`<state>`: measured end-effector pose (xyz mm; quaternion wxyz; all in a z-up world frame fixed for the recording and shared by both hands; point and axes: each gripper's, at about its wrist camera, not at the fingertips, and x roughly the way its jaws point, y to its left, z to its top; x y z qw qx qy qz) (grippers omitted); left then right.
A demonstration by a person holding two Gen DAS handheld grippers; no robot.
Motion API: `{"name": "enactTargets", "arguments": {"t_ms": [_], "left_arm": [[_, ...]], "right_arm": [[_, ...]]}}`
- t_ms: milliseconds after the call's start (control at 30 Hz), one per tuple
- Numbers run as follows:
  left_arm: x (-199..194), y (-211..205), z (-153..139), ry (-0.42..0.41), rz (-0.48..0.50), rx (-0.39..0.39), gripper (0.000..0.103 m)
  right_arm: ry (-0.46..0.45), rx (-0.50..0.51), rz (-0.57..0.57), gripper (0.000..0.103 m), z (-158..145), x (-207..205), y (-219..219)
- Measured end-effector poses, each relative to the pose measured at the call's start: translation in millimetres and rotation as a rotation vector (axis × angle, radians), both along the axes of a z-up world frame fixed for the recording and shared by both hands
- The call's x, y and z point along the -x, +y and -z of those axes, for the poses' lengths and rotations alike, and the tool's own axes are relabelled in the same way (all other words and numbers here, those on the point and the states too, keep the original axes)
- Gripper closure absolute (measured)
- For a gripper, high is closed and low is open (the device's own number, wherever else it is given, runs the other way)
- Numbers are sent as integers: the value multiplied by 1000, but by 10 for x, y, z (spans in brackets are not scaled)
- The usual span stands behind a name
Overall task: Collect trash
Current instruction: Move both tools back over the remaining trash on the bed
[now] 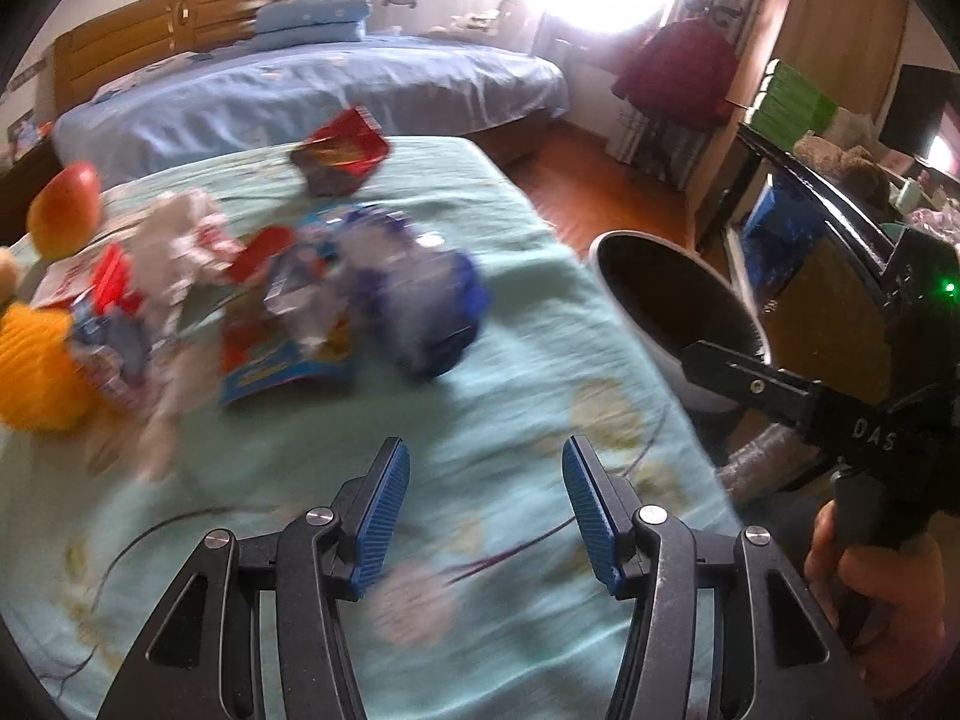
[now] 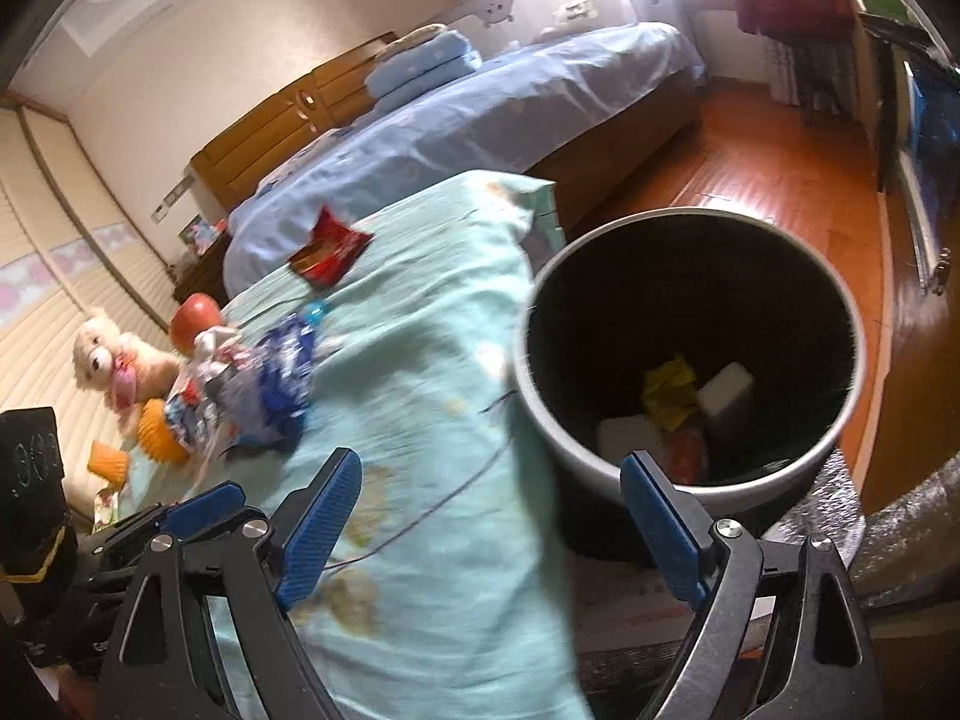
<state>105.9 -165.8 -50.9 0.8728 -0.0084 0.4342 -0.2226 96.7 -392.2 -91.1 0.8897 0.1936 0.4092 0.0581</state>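
Observation:
A blurred heap of wrappers lies on the teal cloth: a crumpled blue bag [image 1: 420, 300], white paper [image 1: 180, 228], a flat blue-and-orange wrapper [image 1: 282, 360]. A red packet [image 1: 342, 150] sits apart, farther back. My left gripper [image 1: 486, 480] hovers open over bare cloth in front of the heap, nothing between its pads. The grey bin [image 2: 690, 222] stands off the table's right edge, with a yellow wrapper [image 2: 669, 390] and white pieces [image 2: 726, 396] inside. My right gripper [image 2: 492, 480] is wide open and empty, straddling the cloth edge and the bin's near rim.
A red-yellow apple [image 1: 66, 210], a white plush toy [image 2: 114, 360] and an orange ribbed object [image 1: 36, 366] sit left of the heap. A bed with blue sheets [image 1: 336, 84] lies behind the table. Wooden floor [image 2: 780, 168] lies around the bin. A hand [image 1: 864, 576] holds the right gripper's handle.

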Motion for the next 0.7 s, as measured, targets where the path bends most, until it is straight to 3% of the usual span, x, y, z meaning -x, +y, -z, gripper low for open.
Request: {"name": "enactTargets", "arguments": {"t_ms": [267, 700], "left_arm": [[63, 505, -30, 8, -103, 8, 50], [54, 996, 24, 26, -242, 25, 50]], "right_arm": [[-3, -8, -87, 14, -13, -21, 475], [-28, 45, -180, 14, -57, -122, 967]]}}
